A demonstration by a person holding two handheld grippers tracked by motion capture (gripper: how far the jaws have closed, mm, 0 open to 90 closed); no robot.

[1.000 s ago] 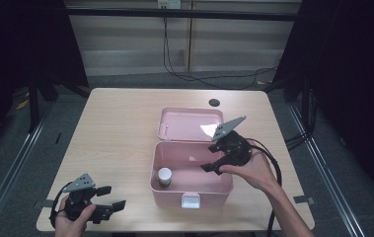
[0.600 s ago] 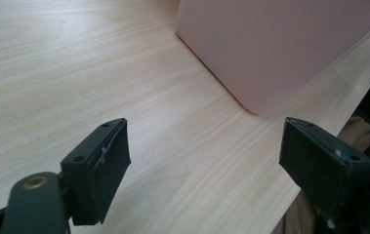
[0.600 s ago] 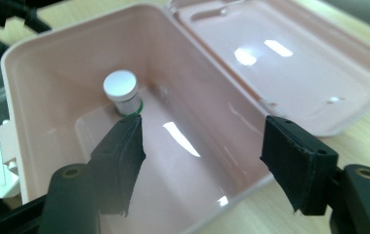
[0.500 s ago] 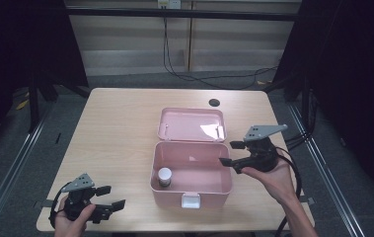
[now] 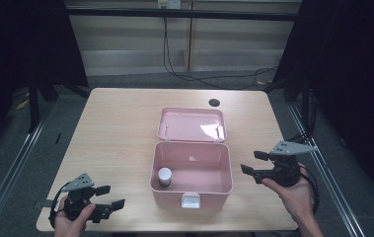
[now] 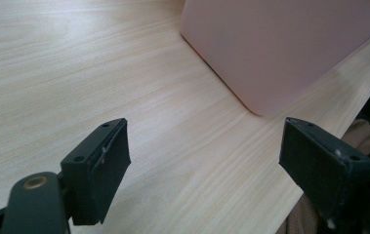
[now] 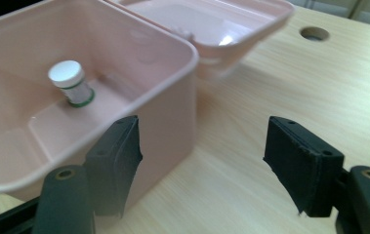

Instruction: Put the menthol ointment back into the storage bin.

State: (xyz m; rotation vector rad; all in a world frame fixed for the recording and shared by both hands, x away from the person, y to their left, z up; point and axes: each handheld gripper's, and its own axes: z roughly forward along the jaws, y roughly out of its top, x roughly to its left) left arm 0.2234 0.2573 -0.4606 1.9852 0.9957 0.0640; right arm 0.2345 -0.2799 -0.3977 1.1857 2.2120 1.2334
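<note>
A pink box (image 5: 224, 170) stands open at the table's middle, its lid (image 5: 192, 123) laid back flat behind it. Inside, at the front left, a small white-capped bottle (image 5: 164, 176) with a green band (image 7: 71, 84) stands upright. My right gripper (image 5: 252, 162) hovers just right of the box, pointing at its side wall (image 7: 168, 122); its jaws have just been opening a little and stand open with nothing between them (image 7: 202, 156). My left gripper (image 5: 113, 196) rests near the front left table edge, open and empty (image 6: 207, 161), aimed toward the box's corner (image 6: 270, 58).
The wooden table (image 5: 120, 128) has a round cable hole (image 5: 214, 102) behind the lid. A white latch (image 5: 191, 201) sticks out from the box's front. Dark floor, rails and cables surround the table.
My right gripper has drawn back from over the box's right rim to the right and lower, beside the box. The left gripper has stayed put.
</note>
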